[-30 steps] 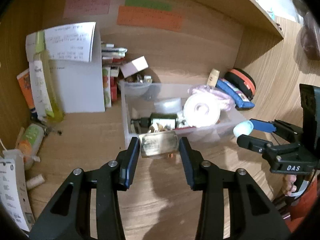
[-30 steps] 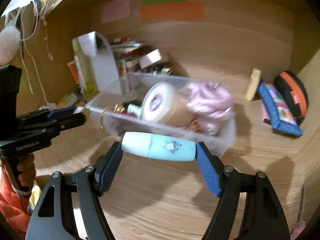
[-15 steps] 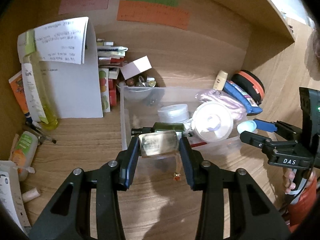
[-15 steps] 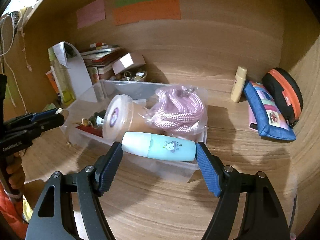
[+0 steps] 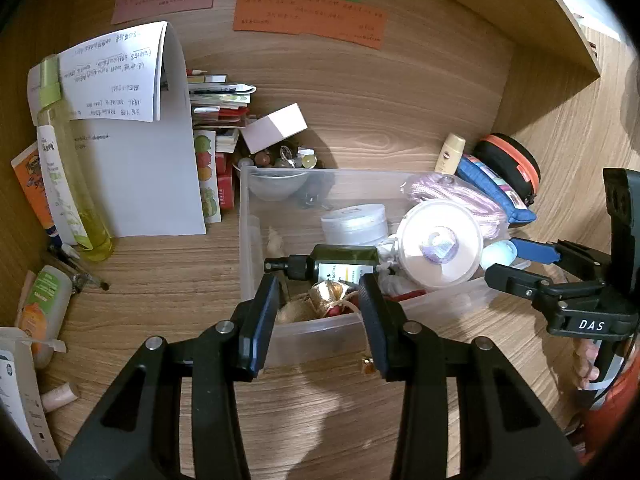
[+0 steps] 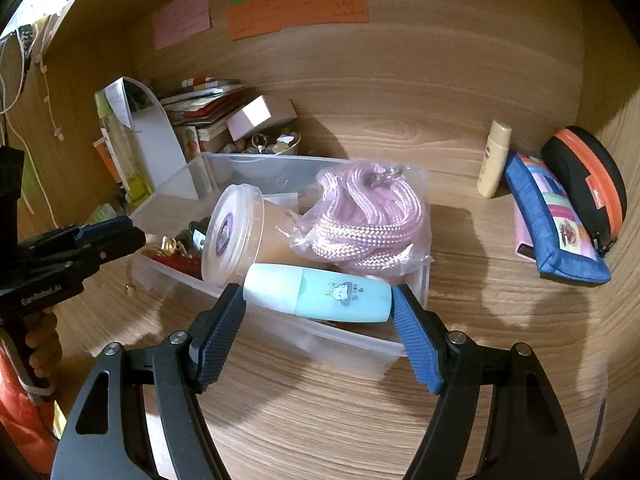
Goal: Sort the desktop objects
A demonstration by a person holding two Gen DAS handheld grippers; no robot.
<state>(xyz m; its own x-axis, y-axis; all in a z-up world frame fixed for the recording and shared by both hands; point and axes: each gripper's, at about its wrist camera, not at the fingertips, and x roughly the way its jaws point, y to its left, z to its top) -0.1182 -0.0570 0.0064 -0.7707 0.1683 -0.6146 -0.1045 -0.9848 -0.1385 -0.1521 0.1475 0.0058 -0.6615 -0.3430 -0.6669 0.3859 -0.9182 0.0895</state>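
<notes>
Clear bin (image 5: 256, 216) crowds dark bottle (image 5: 344, 262), lidded cup (image 6: 236, 236), pink rope (image 6: 368, 216); left gripper (image 5: 318, 312) gapes empty; right gripper (image 6: 318, 304) clamps mint tube (image 6: 320, 294), half-hidden from left camera.

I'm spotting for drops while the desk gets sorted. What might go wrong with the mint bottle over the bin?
1. The right gripper pinches the mint bottle by its two ends only, so it may swivel or slip.
2. Below, the clear bin is crowded with a lidded tub and a bagged pink rope; the bottle might roll off them over the rim.
3. The left gripper is close by; they may bump.
</notes>
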